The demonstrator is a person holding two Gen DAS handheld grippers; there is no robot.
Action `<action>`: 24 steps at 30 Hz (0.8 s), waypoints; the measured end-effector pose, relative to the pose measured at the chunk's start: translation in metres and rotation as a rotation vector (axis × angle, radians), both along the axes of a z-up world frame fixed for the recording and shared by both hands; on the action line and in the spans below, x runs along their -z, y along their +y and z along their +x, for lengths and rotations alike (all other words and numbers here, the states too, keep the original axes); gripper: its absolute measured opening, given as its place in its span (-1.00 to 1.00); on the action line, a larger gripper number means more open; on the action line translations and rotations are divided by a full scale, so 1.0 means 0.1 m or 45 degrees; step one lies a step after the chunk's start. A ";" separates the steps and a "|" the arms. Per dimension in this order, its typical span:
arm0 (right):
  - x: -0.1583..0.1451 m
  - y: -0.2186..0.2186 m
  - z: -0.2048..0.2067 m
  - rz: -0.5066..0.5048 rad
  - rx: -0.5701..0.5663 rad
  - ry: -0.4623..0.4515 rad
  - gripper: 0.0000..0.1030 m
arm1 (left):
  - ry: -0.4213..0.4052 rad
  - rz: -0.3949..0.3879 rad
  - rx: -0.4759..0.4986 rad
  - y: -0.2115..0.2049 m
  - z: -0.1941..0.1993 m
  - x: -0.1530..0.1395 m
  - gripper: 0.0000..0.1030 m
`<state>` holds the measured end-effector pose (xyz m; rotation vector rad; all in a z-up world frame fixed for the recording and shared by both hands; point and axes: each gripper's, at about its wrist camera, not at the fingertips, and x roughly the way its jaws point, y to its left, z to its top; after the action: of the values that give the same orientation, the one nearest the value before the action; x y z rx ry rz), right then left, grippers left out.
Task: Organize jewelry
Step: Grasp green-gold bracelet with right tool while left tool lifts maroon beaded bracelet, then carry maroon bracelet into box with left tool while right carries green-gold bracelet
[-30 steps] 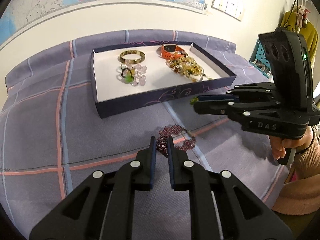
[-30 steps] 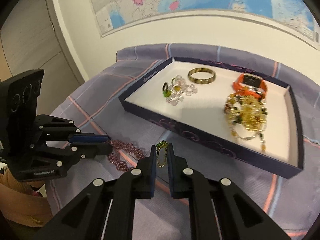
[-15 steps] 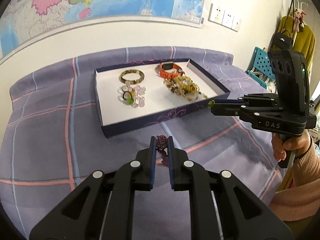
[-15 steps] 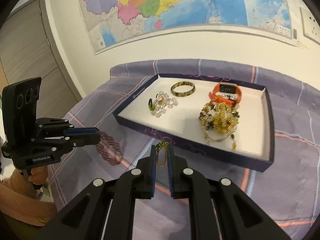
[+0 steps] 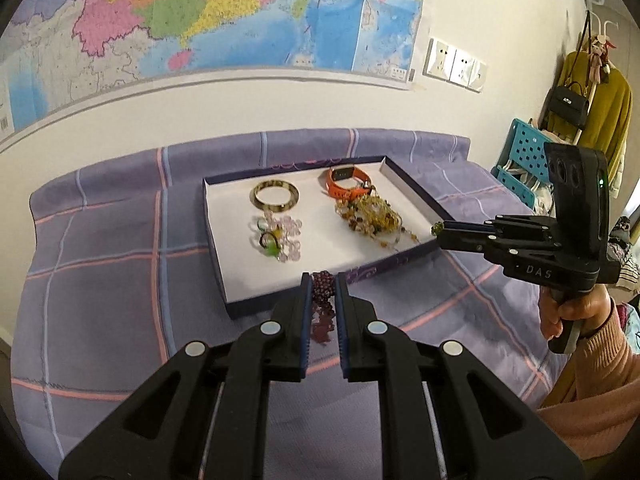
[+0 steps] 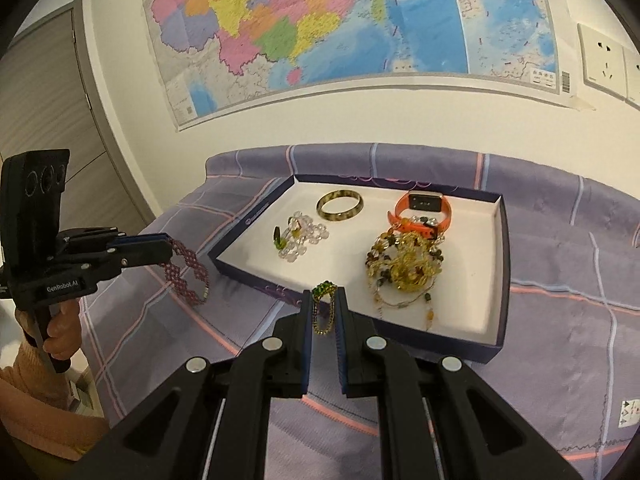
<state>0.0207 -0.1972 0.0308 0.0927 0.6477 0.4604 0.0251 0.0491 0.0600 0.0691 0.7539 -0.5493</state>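
I am pinching the purple beaded bracelet (image 5: 322, 292) in my left gripper (image 5: 323, 280) and the green-and-gold chain (image 6: 323, 307) in my right gripper (image 6: 323, 294), dangling both clear of the cloth so neither snags, just short of the tray (image 5: 256, 307)'s near wall. A second ago the bracelet was lying on the cloth; now both pieces are hanging higher.

Two wrist fisheyes, both looking forward past their own fingers toward the wall.
The left view faces the tray (image 5: 224, 280) from its near left; the right view faces it from its near right. Both share tray, bed (image 6: 560, 320) and map (image 5: 240, 12), each catching the other gripper.
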 end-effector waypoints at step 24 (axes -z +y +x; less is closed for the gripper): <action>-0.07 -0.14 0.19 0.005 0.032 -0.020 -0.82 | -0.063 0.002 -0.029 -0.17 0.35 -0.16 -0.78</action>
<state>0.0400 -0.2109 0.0374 0.1007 0.6295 0.4379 0.0600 0.0323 0.0759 0.0749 0.7062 -0.5236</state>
